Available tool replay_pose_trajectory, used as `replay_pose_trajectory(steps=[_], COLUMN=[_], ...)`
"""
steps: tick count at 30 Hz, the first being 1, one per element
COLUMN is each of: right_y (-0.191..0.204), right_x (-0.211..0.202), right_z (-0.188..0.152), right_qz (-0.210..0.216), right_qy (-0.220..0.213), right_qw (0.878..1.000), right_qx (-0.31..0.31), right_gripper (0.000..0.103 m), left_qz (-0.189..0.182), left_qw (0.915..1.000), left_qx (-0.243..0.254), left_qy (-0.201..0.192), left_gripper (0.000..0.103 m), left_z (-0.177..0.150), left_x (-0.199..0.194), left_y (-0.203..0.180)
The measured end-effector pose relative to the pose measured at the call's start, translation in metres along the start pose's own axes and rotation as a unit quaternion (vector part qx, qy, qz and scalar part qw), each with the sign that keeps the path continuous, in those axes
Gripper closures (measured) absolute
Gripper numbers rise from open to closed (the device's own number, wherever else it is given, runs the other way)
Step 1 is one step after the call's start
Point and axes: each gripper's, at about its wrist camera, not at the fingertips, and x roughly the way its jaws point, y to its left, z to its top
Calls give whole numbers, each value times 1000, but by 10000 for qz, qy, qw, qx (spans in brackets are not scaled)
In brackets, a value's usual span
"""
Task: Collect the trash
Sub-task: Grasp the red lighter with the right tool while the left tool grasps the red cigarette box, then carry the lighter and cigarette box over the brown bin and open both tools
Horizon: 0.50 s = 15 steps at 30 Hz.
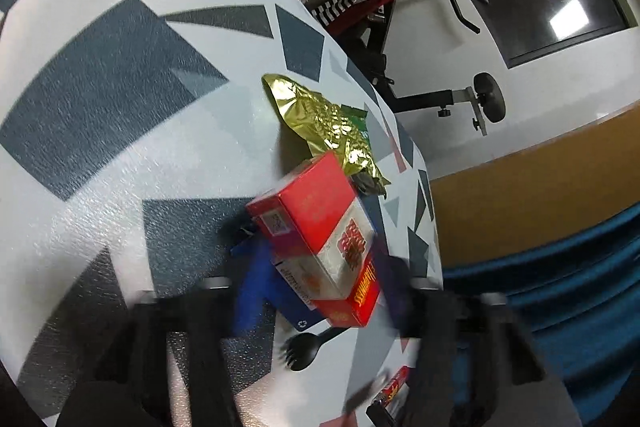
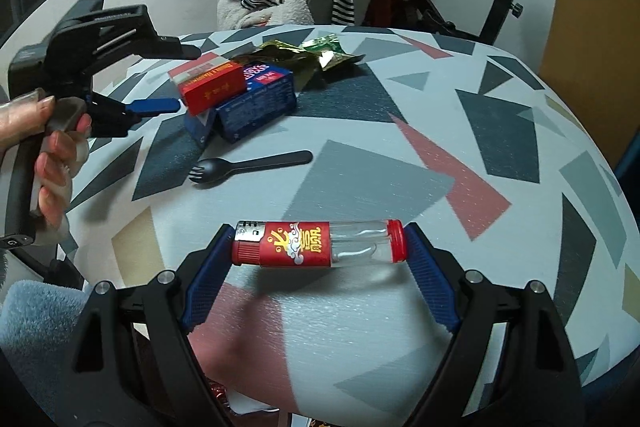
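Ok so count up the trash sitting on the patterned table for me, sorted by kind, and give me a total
Cartons: 2, a red box on a blue box
Foil wrappers: 2, gold and green
Plastic sporks: 1, black
Lighters: 1, red and clear, between the right gripper's pads
Total: 6

Your room was evenly lit from overhead; a ceiling light reflected as a bright patch in the window (image 1: 568, 18) at two o'clock. Your left view was motion-blurred, worst on the gripper fingers (image 1: 256, 291) at six o'clock. Your right view was sharp, with a soft shadow under the lighter (image 2: 318, 243). Fisheye bending curved the table (image 2: 500, 131), and the corners were black.
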Motion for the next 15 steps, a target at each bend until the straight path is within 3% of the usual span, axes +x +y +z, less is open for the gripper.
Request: replay_pose_trajectory(steps=[8,15], right_y=[-1,9], right_x=[-8,-21], right_z=[-2,-5], right_qz=[-2,29], right_qy=[-43,-99], right_qw=[10000,9998], right_qx=[-32,-145], right_gripper=[20,20], left_qz=[16,100], left_qw=[9952,9823], left_qx=[936,1838], left_qy=[-281,-342], left_gripper=[76,78], left_z=[-7,-31], left_x=[-37,-79], left_y=[-23,-40])
